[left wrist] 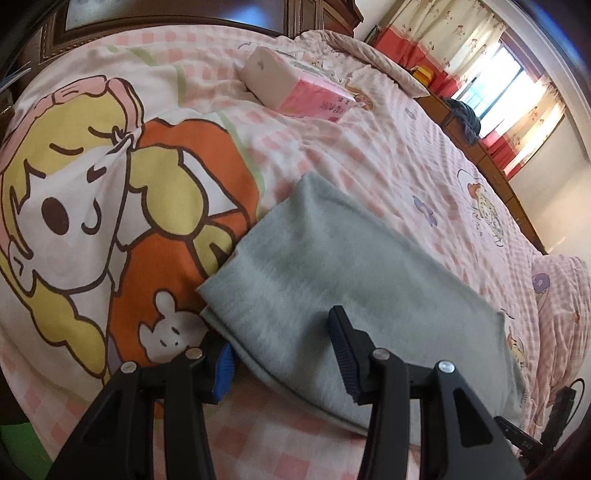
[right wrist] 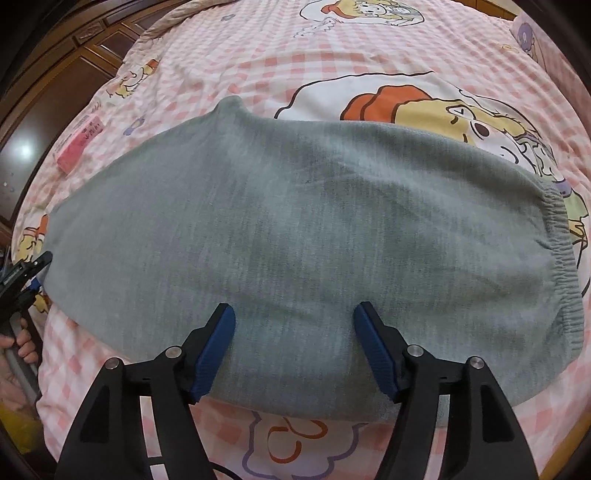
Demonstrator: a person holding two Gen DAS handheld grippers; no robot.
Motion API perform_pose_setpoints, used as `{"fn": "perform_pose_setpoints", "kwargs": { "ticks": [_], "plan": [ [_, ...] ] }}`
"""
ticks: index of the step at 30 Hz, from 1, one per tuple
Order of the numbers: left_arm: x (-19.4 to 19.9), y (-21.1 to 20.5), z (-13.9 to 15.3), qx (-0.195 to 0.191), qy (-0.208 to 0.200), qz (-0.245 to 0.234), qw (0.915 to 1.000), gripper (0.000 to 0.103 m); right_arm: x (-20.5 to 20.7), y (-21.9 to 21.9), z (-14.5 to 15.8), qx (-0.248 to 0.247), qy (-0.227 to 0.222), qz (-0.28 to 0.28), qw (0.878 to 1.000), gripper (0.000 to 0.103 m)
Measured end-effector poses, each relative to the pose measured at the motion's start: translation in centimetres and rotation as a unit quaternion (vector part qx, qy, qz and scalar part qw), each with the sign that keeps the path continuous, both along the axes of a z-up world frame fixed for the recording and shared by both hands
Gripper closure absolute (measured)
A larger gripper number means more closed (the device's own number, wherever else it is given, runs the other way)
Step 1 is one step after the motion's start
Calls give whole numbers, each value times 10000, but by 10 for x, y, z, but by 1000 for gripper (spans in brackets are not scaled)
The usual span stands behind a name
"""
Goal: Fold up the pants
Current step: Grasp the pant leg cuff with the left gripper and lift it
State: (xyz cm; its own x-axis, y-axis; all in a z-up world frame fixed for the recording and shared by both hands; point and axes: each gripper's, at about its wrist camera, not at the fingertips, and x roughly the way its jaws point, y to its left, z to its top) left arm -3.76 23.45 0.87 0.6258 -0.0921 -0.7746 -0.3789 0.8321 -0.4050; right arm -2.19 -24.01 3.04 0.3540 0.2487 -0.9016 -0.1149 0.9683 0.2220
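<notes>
Grey-green pants [left wrist: 332, 280] lie folded flat on a pink checked cartoon bedsheet [left wrist: 388, 155]. My left gripper [left wrist: 282, 354] is open at the near end of the pants, one blue pad beside the cloth's edge and the other above the fabric. In the right wrist view the pants [right wrist: 295, 229] stretch across the frame, elastic waistband [right wrist: 557, 258] at the right. My right gripper [right wrist: 295, 332] is open, with both fingers over the near long edge of the pants and nothing pinched. The left gripper [right wrist: 26, 273] shows at the pants' left end, held by a hand [right wrist: 22, 343].
A pink tissue pack [left wrist: 310, 92] lies on the bed beyond the pants, seen again as the pack [right wrist: 79, 142] at far left. A crumpled quilt [left wrist: 369, 51] lies at the back, with a dark wooden headboard [left wrist: 55, 33] and a curtained window [left wrist: 498, 74] behind.
</notes>
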Motion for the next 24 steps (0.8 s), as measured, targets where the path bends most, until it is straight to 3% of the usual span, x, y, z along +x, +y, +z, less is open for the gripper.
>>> {"fn": "perform_pose_setpoints", "kwargs": {
  "ticks": [2,4,5,10,15,22,24],
  "plan": [
    [1,-1,1,50,1,24,10000,55,-1,1,-1,21,-43,19,10000,31],
    [-1,-4,5,211,-68,51,9997,71,-2,2,-1,1,-91,54,9999,30],
    [-2,-7,9,367,-101,26,9993,85,-3,2,-1,-11,-110,75,9999,29],
    [4,-13,11,674,-84,-120,9976,86,-2,6,-1,-68,-112,157,9998,23],
    [9,-2,0,234,-50,31,9997,83,-1,7,-1,-77,-109,162,9998,22],
    [11,0,0,199,-71,-6,9998,83,0,6,-1,-71,-125,166,9998,22],
    [10,0,3,203,-124,-50,9997,89,0,6,0,-56,-141,144,9998,22]
  ]
}}
